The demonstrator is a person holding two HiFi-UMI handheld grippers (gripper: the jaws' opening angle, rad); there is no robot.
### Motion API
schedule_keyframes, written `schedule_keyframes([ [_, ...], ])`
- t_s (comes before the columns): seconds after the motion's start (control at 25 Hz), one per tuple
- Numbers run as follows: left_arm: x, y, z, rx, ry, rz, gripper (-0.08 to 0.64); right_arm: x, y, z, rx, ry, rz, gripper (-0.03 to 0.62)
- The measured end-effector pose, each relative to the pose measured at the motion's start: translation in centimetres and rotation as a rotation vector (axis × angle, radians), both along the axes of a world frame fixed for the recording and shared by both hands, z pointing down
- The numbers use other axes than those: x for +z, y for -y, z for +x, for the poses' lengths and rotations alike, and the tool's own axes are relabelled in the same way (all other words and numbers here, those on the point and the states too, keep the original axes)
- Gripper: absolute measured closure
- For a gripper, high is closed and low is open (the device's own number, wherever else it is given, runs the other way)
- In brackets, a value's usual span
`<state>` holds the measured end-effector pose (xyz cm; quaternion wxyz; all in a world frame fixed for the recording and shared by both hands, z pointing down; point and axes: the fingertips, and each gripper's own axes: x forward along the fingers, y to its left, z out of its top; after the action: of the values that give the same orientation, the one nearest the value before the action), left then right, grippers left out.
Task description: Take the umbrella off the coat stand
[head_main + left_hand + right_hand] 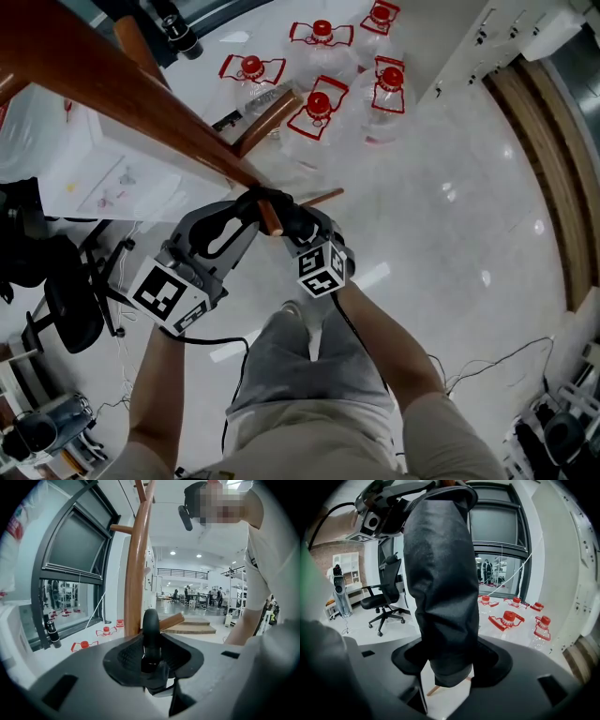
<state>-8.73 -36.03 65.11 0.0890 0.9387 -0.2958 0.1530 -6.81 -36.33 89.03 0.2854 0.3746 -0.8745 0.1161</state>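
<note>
The wooden coat stand's pole (141, 103) runs from the top left down to a peg (272, 220) between both grippers. The black folded umbrella (286, 214) hangs there. In the left gripper view its curved black handle (151, 630) rises in front of the pole (138, 564), and my left gripper (151, 663) is shut on it. In the right gripper view the rolled black canopy (440, 583) fills the gap between the jaws, with both pads against the fabric; my right gripper (447, 667) is shut on it. From above, the left gripper (246, 214) and right gripper (305, 230) sit close together.
Several large water bottles with red caps (319, 103) stand on the glossy floor beyond the stand. A white box (103, 169) lies at left, with a black office chair (66, 300) below it. Cables trail across the floor (487, 361) at right. A dark-framed window (75, 550) is nearby.
</note>
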Motion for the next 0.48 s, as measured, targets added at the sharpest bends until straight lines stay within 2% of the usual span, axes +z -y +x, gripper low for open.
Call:
schedule_keyframes([
  [0.48,-7.2,-4.4,0.6,-0.021,-0.031,-0.016,0.445,-7.2,-4.5,1.6,-0.025,-0.035,-0.007,0.331],
])
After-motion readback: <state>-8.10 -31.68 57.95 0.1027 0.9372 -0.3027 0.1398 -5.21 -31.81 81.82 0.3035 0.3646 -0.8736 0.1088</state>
